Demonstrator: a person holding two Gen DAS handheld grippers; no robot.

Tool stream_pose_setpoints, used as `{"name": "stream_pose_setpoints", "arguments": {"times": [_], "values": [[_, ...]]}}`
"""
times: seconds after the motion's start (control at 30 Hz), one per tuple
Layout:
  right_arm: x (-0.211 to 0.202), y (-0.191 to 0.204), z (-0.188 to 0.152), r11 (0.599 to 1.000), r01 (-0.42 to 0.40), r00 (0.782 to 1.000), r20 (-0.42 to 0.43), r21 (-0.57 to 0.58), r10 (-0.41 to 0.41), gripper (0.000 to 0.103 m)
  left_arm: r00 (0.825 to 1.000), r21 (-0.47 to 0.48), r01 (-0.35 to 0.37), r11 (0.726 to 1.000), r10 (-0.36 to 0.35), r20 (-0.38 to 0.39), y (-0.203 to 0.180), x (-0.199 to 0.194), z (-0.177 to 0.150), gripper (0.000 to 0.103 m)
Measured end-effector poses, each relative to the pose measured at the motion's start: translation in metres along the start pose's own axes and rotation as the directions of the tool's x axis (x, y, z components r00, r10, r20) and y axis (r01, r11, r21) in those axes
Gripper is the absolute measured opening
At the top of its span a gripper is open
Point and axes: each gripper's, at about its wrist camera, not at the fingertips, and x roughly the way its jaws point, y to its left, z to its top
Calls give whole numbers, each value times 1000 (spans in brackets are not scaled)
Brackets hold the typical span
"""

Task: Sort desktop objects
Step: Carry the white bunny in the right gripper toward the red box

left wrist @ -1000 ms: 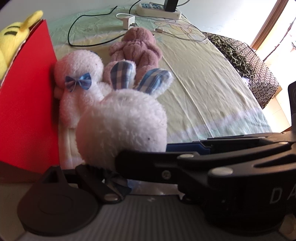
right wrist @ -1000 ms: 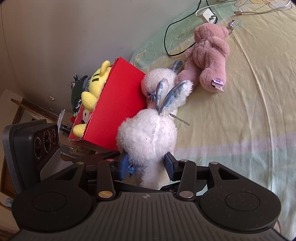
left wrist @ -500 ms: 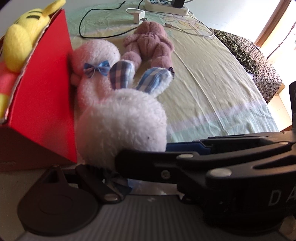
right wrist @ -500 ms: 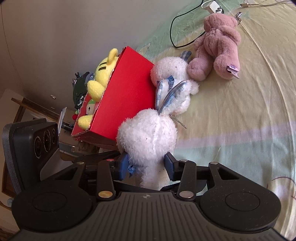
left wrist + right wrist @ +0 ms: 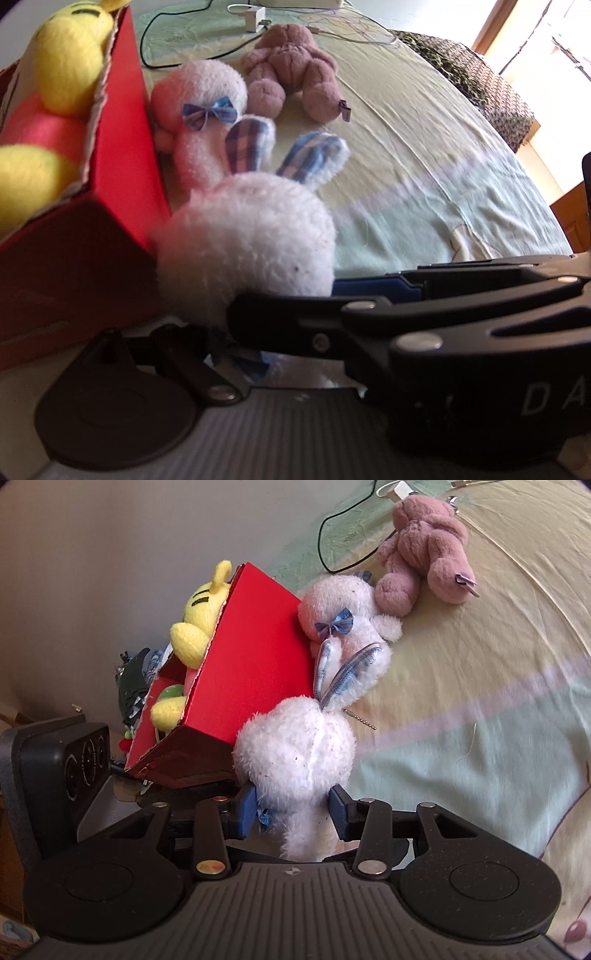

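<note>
The right gripper [image 5: 293, 808] clamps a fluffy white plush rabbit with plaid ears [image 5: 295, 753] beside the open red cardboard box [image 5: 255, 657]. The left gripper's grasp cannot be told. Carried low, the rabbit may snag the box wall.

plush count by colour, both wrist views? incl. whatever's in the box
White: 2, the rabbit clamped in the right gripper and the bow-tie plush against the red box
Pink-brown: 1, the bear on the bed sheet
Yellow: 1, the yellow plush in the box
Total: 4 clearly seen; other items deeper in the box can't be made out.
</note>
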Motion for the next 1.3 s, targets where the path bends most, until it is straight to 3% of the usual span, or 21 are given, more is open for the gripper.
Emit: {"name": "stream_pose_setpoints", "arguments": {"times": [0.5, 0.7, 1.0, 1.3], "values": [[-18, 25, -39, 995, 89, 988, 123, 54, -95, 45, 997, 227, 82, 970, -80, -17, -7, -16, -20, 89], [-24, 39, -48, 994, 96, 983, 154, 44, -101, 45, 994, 282, 100, 954, -108, 14, -3, -32, -31, 89], [-35, 69, -48, 994, 110, 989, 102, 6, -110, 45, 987, 365, 148, 919, -162, 7, 1, -62, -42, 89], [-47, 106, -45, 996, 70, 994, 86, -63, -65, 44, 969, 379, 190, 906, -235, 76, 18, -110, -51, 89]]}}
